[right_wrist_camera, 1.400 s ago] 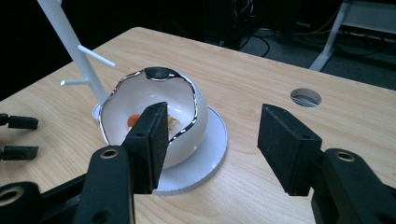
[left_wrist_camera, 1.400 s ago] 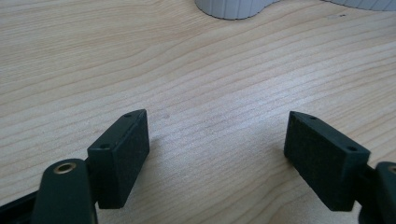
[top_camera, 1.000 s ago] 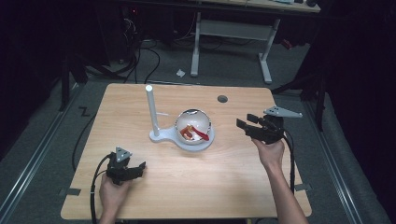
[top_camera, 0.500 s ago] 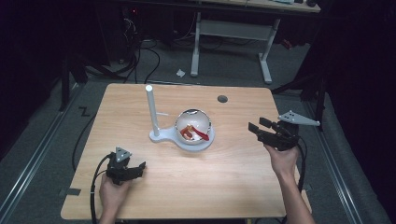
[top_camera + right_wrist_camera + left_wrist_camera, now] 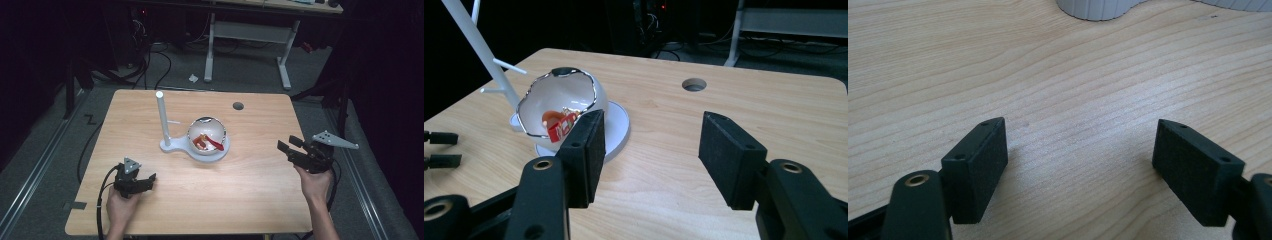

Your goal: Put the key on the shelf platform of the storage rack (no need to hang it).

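Jagged-rimmed white bowl [image 5: 207,136] on white stand near table [image 5: 250,200] centre; left gripper [image 5: 1080,165] and right gripper [image 5: 649,150] gaped wide, empty. Red contents unclear.

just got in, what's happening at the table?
A person holds a hand-held gripper in each hand, both open and empty. The left hand-held gripper sits low over the wooden table near its front left. The right hand-held gripper is raised at the right side, aimed toward the white egg-shaped bowl on its stand. A red item lies inside the bowl, untouched.
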Demonstrator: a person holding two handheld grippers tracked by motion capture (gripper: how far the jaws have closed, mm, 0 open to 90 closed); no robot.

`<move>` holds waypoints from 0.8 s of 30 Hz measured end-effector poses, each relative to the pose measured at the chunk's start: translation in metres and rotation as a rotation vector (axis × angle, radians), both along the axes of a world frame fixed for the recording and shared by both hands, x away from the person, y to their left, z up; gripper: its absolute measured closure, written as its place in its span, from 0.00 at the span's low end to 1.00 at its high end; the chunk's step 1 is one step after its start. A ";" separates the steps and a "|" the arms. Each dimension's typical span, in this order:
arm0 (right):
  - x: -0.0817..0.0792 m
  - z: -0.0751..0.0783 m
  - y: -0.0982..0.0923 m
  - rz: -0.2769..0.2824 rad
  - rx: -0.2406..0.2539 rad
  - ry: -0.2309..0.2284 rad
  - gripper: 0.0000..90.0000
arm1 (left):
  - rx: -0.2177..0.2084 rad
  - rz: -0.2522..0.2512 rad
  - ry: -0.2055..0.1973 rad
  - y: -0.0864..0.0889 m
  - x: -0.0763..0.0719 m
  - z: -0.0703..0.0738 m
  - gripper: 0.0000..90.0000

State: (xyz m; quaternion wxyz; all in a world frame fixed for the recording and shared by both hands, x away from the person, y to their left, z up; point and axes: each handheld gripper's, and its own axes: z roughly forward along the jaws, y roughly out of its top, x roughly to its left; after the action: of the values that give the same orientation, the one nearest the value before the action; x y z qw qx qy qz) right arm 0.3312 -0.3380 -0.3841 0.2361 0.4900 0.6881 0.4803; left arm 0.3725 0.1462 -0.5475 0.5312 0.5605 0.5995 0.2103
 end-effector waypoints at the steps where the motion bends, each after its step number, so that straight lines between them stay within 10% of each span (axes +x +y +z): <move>1: -0.002 -0.001 -0.001 0.000 0.001 -0.002 0.50 | 0.000 0.000 0.000 0.000 0.000 0.000 0.25; 24: -0.024 -0.030 0.008 0.006 0.024 0.000 0.50 | 0.001 0.001 -0.001 0.000 0.000 0.000 0.25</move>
State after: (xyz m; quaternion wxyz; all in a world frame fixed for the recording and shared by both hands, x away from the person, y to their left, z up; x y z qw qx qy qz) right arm 0.3076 -0.3298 -0.4143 0.2291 0.4908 0.6836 0.4892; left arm 0.3725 0.1461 -0.5475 0.5311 0.5605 0.5994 0.2109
